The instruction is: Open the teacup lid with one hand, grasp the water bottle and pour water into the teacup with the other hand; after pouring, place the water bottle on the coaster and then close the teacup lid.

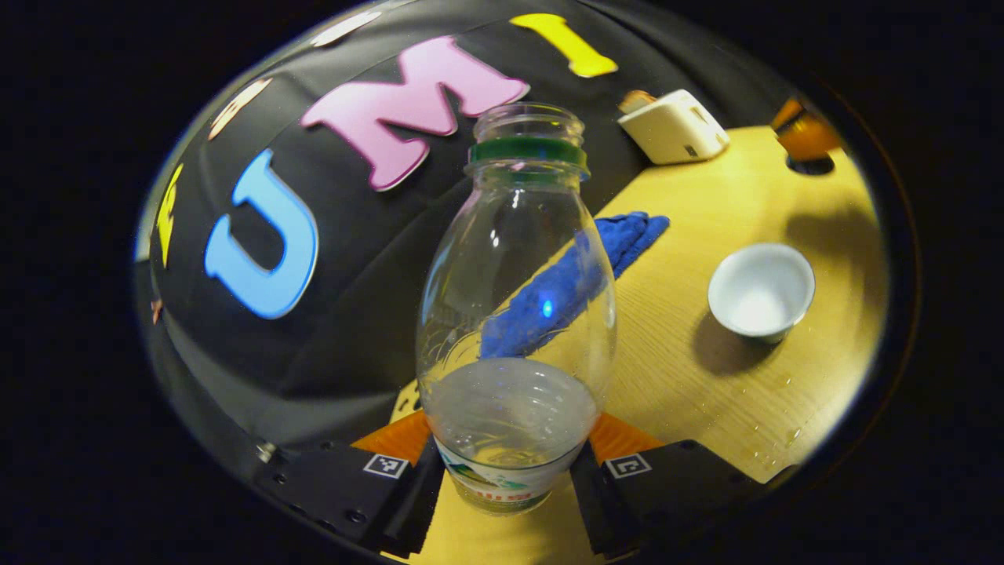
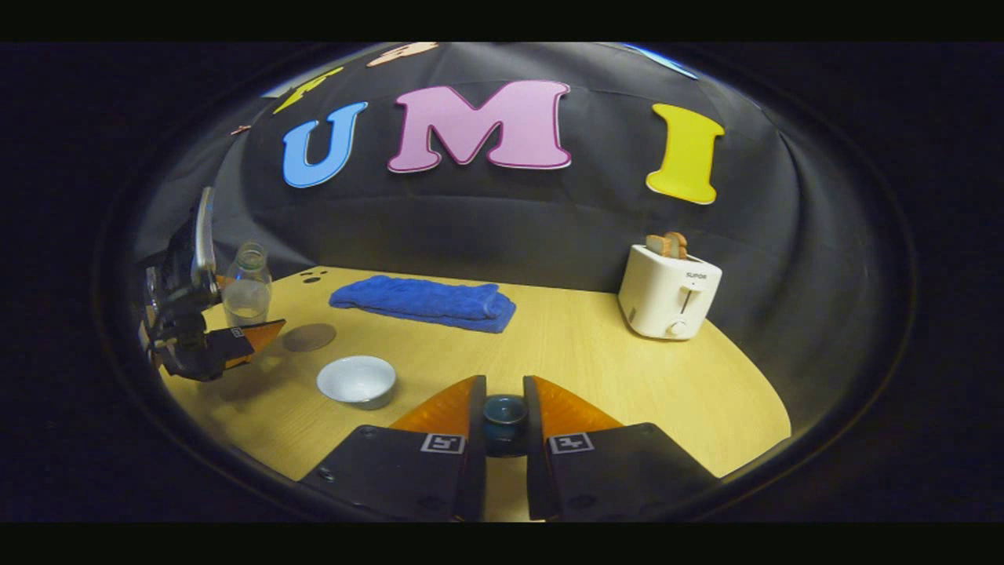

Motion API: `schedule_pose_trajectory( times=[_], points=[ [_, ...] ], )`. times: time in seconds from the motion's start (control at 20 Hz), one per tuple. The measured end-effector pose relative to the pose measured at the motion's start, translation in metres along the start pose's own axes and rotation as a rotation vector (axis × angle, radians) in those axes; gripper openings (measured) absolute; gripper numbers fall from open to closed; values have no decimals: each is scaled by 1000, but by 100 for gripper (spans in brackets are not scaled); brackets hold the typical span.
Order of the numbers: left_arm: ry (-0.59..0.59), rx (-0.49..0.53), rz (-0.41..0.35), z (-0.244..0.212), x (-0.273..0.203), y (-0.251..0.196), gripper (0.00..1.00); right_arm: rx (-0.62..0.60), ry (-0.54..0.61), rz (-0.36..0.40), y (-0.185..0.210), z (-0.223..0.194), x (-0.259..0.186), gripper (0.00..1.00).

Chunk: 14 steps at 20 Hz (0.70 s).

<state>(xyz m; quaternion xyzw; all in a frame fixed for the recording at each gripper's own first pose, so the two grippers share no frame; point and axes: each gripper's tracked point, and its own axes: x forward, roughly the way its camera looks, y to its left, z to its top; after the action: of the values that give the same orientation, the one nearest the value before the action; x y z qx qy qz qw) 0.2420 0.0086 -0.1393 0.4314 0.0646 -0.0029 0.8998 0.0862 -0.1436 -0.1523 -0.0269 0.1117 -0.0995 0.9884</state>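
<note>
A clear, uncapped water bottle [image 1: 518, 314] with a green neck ring holds a little water at its bottom. My left gripper [image 1: 510, 439] is shut on its lower body. The white teacup [image 1: 761, 290] stands open on the wooden table [image 1: 690, 377], to the right of the bottle. In the right gripper view, my right gripper [image 2: 504, 400] is shut on the small dark teacup lid [image 2: 504, 417], held above the table's front. Farther left there, the left gripper [image 2: 249, 326] holds the bottle [image 2: 247, 286] beside the round brown coaster [image 2: 308, 337], with the teacup [image 2: 357, 380] in front.
A folded blue towel [image 2: 423, 302] lies along the back of the table [image 2: 596, 361]. A white toaster [image 2: 667, 290] with toast stands at the back right. Water drops [image 1: 784, 431] lie on the wood near the cup.
</note>
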Motion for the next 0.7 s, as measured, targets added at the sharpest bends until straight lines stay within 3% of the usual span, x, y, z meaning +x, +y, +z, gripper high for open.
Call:
schedule_pose_trajectory(
  times=[0.2,0.3,0.35,0.45,0.5,0.6,0.65,0.7],
  points=[
    [-15,167,-11,11,4,-21,76,15,5,-41,-23,-10,-5,29],
    [-16,230,-16,14,7,-32,76,22,16,-55,-32,-18,-7,29],
    [-16,262,-13,14,9,-35,76,29,21,-63,-36,-23,-9,24],
    [-11,316,-13,9,15,-36,71,43,29,-76,-43,-29,-12,29],
    [-7,337,-12,6,17,-36,76,46,33,-82,-45,-31,-15,29],
    [0,383,-10,3,21,-34,76,52,39,-87,-48,-35,-18,24],
    [3,415,-8,1,23,-33,71,56,42,-87,-48,-37,-18,24],
    [5,450,-7,0,24,-31,76,61,45,-84,-47,-38,-19,29]
  ],
)
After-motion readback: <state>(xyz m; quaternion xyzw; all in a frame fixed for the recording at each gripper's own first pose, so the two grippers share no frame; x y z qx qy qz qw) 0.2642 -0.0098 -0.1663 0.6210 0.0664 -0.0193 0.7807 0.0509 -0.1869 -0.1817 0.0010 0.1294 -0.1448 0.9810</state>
